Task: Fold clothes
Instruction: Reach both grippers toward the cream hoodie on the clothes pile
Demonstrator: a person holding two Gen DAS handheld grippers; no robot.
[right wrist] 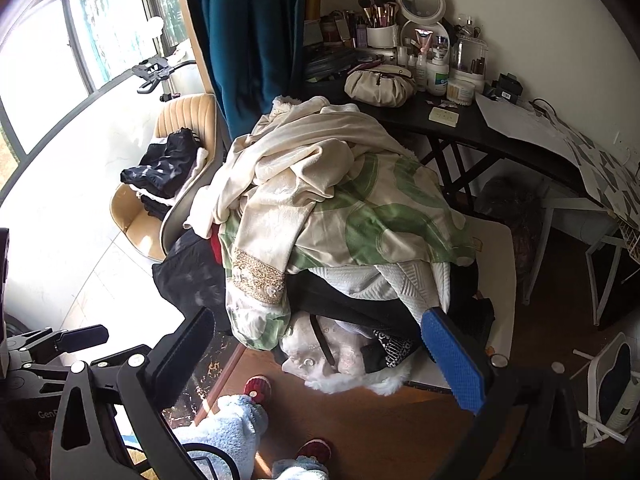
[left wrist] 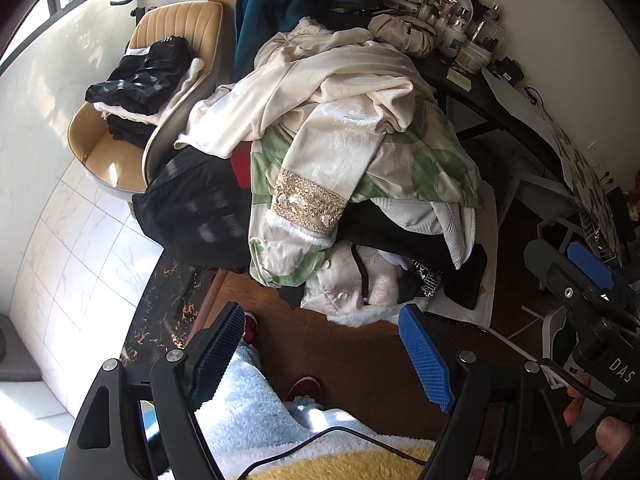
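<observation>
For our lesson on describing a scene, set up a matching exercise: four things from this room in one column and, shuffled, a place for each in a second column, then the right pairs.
Things:
1. cream garment
2. black clothes
3. round mirror
4. red slippers

Places:
A. on the tan chair
B. at the back of the black desk
C. on top of the clothes pile
D. on the wooden floor, below the grippers

Pairs: 1-C, 2-A, 3-B, 4-D
</observation>
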